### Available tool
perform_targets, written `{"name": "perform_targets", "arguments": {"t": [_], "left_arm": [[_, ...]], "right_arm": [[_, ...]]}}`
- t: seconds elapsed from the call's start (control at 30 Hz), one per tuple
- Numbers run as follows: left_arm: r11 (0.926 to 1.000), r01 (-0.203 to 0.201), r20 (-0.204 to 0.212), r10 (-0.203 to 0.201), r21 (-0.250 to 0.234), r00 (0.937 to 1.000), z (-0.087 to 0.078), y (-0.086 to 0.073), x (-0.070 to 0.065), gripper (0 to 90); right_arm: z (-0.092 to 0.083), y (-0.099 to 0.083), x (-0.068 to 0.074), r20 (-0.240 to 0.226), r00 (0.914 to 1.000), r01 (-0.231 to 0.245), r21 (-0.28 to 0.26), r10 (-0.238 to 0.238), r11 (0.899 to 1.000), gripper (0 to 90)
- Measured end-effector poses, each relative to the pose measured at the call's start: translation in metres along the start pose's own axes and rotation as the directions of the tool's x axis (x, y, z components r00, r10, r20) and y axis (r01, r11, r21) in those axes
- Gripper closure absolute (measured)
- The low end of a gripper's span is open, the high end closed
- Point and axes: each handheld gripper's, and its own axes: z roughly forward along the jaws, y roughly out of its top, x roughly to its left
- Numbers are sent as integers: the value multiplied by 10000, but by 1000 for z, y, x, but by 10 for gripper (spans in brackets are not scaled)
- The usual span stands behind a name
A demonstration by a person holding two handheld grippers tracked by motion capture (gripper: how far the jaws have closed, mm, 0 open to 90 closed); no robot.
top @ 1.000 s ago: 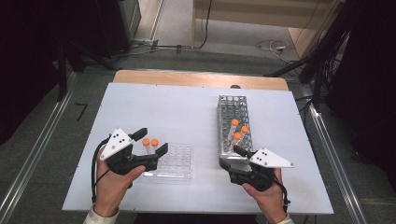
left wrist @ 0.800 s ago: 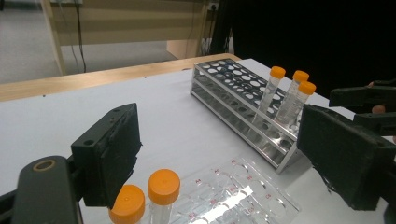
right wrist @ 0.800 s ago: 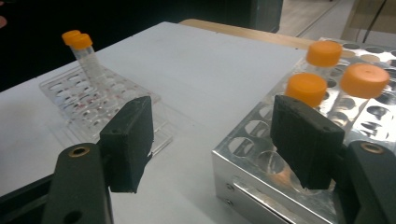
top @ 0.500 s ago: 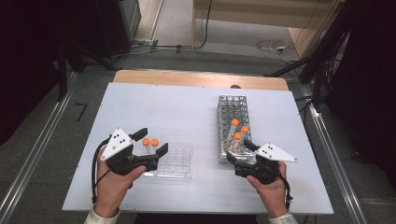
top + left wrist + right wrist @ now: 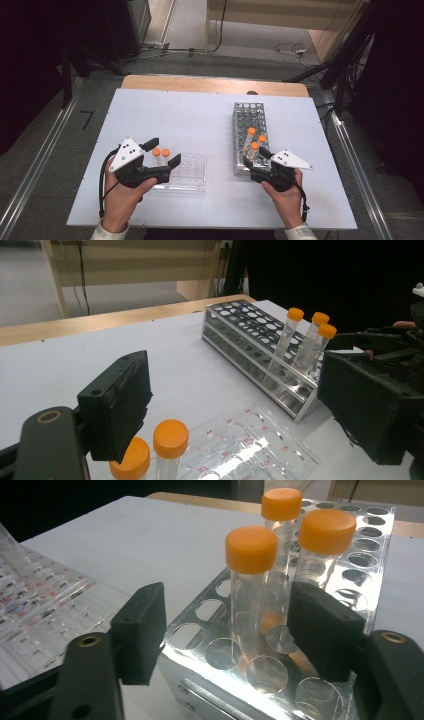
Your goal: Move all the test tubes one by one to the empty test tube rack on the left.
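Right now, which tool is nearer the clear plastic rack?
Left. The left tool is open right at the clear plastic rack's left end, by its two tubes; the right tool is open over at the metal rack.

Surface: a white rectangular tabletop (image 5: 200,115) with a light wooden far edge.
Landmark: a perforated metal tube rack (image 5: 246,117) stood on the tabletop's right half, running near to far.
Left of the rack: a clear plastic well tray (image 5: 190,172) lay flat, near the front edge.
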Motion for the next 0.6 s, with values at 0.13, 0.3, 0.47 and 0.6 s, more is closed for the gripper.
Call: {"name": "perform_targets", "arguments": {"t": [0.13, 0.3, 0.47, 0.6], "left_arm": [[10000, 23, 17, -23, -5, 10000, 0, 0, 0, 152], [10000, 19, 25, -19, 2, 10000, 0, 0, 0, 156], [10000, 33, 37, -33, 20, 10000, 1, 0, 0, 157], [10000, 47, 29, -47, 20, 10000, 1, -1, 0, 159]], "right_arm": [[4, -1, -1, 124, 9999, 102, 53, -103, 9999, 423], [10, -2, -3, 333, 9994, 117, 78, -120, 9999, 527], [14, -2, -5, 353, 9993, 105, 120, -109, 9999, 599], [16, -2, -7, 405, 9992, 52, 125, -57, 9999, 656]]}}
